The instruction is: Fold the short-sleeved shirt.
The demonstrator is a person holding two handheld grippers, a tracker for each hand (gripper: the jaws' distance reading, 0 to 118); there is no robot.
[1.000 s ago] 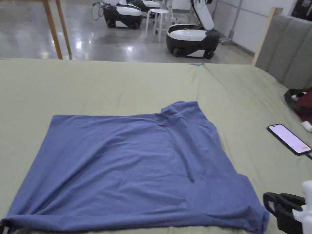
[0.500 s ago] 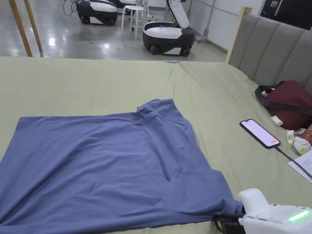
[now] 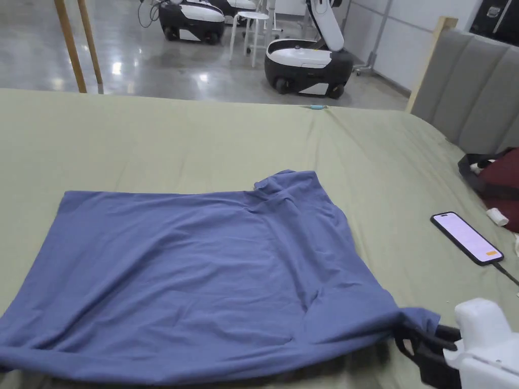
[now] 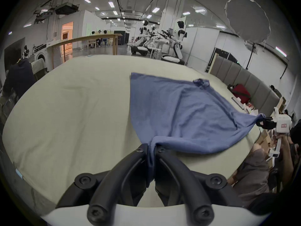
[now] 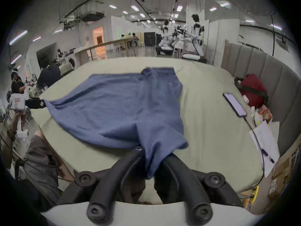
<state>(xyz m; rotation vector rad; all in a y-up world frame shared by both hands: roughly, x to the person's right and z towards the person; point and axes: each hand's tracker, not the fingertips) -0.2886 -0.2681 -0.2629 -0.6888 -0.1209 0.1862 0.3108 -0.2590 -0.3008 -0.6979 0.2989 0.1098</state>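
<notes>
Shirt: blue short-sleeved shirt (image 3: 202, 273) spread on a bed (image 3: 177, 142) with a green sheet, its near edge lifted by both tongs.
Left tongs: the left tongs (image 4: 150, 149) have both jaws pressed together on a bunched near corner of the shirt; the cloth hangs down between the jaws. In the right gripper view they (image 5: 42, 103) sit at the left end of the cloth with the corner drawn tight into them.
Left hand: the hand (image 5: 15, 117) grips a white handle below the tongs, off the bed's edge.
Cloth: mostly flat with soft wrinkles; one sleeve (image 3: 291, 185) is folded and rumpled at the far edge; the near hem is stretched between the two tongs and raised slightly, casting a shadow on the sheet.
Right tongs: the right tongs (image 5: 150, 157) are clamped on the other near corner, a fold of blue cloth filling the narrow gap between the jaws. In the head view they (image 3: 413, 337) pinch the corner at lower right.
Right hand: hand (image 4: 281, 137) under the white body, near the bed's edge.
Beside: a phone (image 3: 466, 238) lies on the sheet to the right, apart from the shirt; a dark red bag (image 3: 499, 185) sits farther right by the grey headboard (image 3: 476, 86).
</notes>
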